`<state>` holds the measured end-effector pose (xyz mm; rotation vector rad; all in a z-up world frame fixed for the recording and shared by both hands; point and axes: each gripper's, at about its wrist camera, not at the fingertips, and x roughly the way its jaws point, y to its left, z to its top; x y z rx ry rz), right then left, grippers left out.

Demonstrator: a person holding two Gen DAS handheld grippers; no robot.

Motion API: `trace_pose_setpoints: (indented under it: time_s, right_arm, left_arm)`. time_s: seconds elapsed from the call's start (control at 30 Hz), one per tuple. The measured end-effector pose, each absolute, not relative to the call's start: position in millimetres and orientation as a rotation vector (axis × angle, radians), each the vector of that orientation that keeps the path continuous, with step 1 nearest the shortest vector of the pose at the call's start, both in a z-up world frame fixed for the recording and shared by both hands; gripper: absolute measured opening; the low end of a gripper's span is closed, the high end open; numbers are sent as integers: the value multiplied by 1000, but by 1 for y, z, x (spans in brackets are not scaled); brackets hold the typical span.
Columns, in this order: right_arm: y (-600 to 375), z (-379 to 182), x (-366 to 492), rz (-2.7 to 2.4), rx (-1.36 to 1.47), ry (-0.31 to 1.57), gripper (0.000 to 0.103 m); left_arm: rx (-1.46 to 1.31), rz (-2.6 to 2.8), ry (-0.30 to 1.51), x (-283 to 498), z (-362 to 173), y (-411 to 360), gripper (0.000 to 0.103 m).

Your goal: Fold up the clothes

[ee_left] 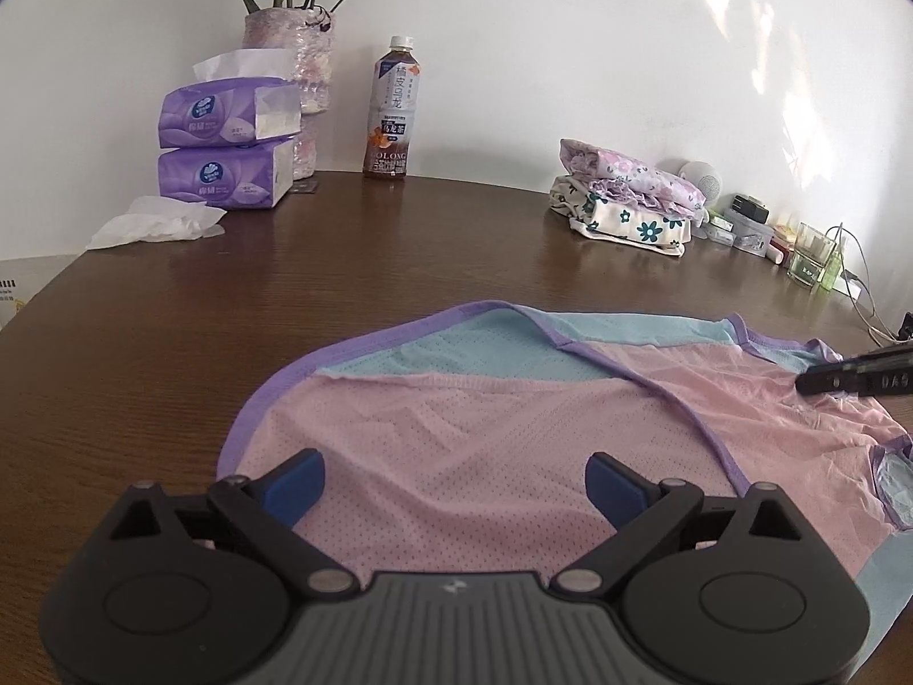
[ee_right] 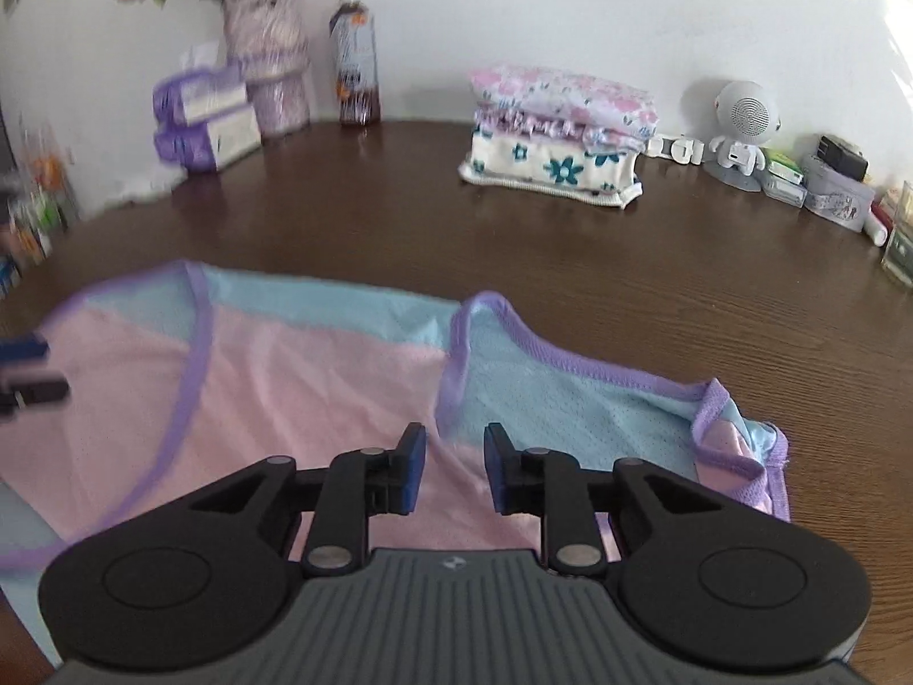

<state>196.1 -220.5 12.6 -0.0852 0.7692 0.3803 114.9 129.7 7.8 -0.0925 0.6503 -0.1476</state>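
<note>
A pink and light-blue mesh garment with purple trim lies spread on the brown table. My left gripper hovers over its pink part, wide open with nothing between its blue pads. The right gripper's dark finger pokes in at the right edge of this view. In the right wrist view the same garment fills the foreground, with a purple-edged flap turned up at its right. My right gripper hangs above it, partly open and empty. The left gripper's fingers show at the far left.
A stack of folded floral clothes sits at the back of the table. Two purple tissue packs, a vase of flowers and a tea bottle stand at the back left. A small white robot figure and boxes crowd the back right.
</note>
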Motion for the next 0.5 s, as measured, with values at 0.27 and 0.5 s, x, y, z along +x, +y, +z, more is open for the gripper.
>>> trace_pose_setpoints:
  time_s: [0.27, 0.5]
  right_arm:
    - [-215, 8, 237, 374, -31, 828, 13]
    - [-195, 0, 241, 326, -204, 770, 4]
  left_arm:
    - [-105, -154, 647, 115, 8, 131, 99]
    - [-114, -162, 645, 114, 7, 133, 100]
